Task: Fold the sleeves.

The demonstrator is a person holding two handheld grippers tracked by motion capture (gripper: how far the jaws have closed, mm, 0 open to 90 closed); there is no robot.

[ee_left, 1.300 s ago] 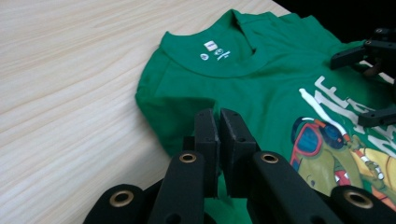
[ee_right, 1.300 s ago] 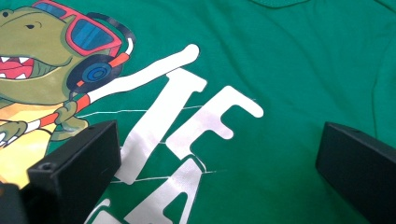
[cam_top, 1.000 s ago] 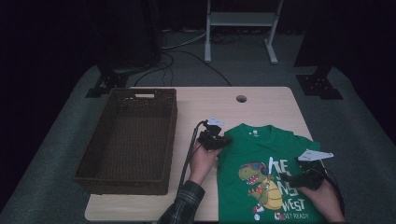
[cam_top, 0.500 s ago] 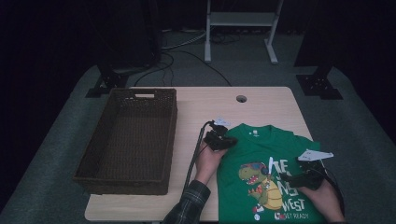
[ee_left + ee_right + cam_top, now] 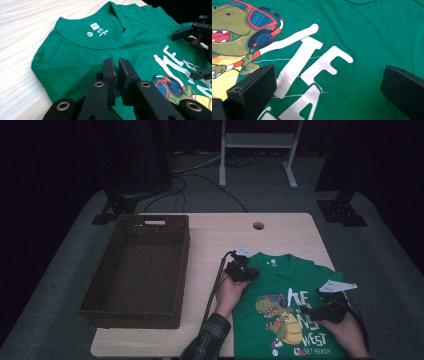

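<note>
**Green dino shirt on the table, left gripper at the sleeve**

Dark room, grey carpet, and a pale wooden table (image 5: 280,237) with a cable hole near the far edge. A brown wicker basket (image 5: 137,270) sits on the left half with nothing in it that I can see. The green T-shirt (image 5: 287,285) lies face up on the right half, well apart from the basket, collar pointing away from you and the dinosaur print toward you, its lower hem running off the near edge of the table.

Your left gripper (image 5: 117,75) is at the shirt's left shoulder, right by the sleeve. Its jaws are nearly together, just a slim gap between them. The fabric bunches a little under them, but from these angles I can't say for sure that any cloth is pinched in that gap.

Your right gripper (image 5: 327,85) hovers low over the white lettering with its jaws spread wide, one on each side of the letters, holding nothing.

To me this looks like the start of a fold or a pickup: the left side is going for a grab on the sleeve and the right side isn't committed yet.

For the next move, I'd check you've really got cloth on the left before lifting, since a thin pinch on jersey slips out easily. Then bring the right gripper down onto the opposite shoulder or side seam, not the middle of the print, so the shirt comes up evenly.
</note>
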